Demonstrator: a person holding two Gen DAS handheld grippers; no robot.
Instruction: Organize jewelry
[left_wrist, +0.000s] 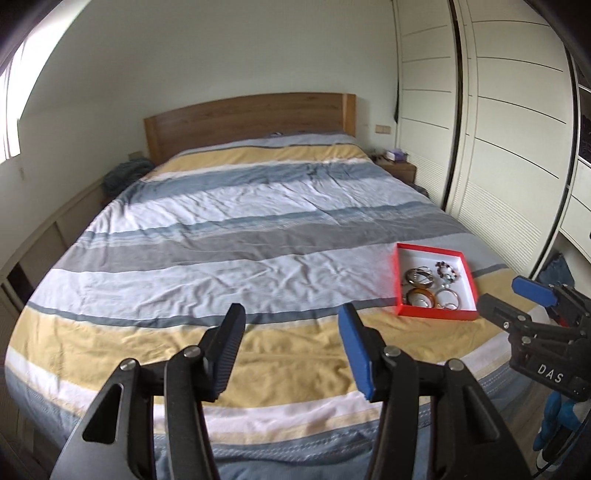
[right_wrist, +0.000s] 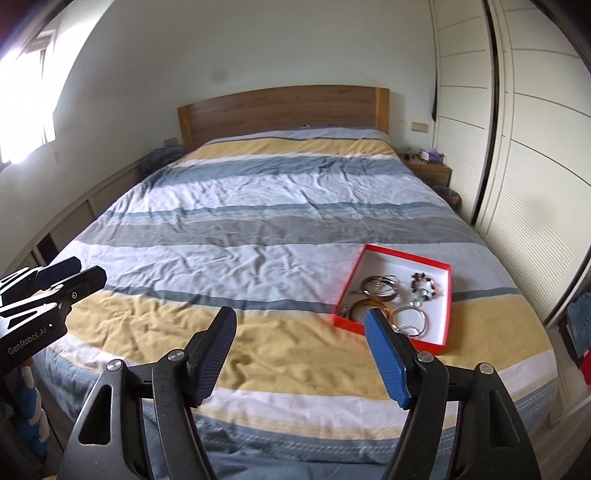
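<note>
Right gripper (right_wrist: 301, 328), spread and empty, sits nearer the red jewelry box (right_wrist: 445, 302) at bed's (right_wrist: 258, 229) right edge; left gripper (left_wrist: 291, 325) also spread.

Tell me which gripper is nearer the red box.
Right. The right gripper hangs open just short of the red box; the left gripper, also open, is further off to the box's left.

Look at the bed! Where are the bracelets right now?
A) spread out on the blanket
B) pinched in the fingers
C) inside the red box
C: the bracelets all lie inside the red box on the striped blanket, and both pairs of fingers are empty.
</note>
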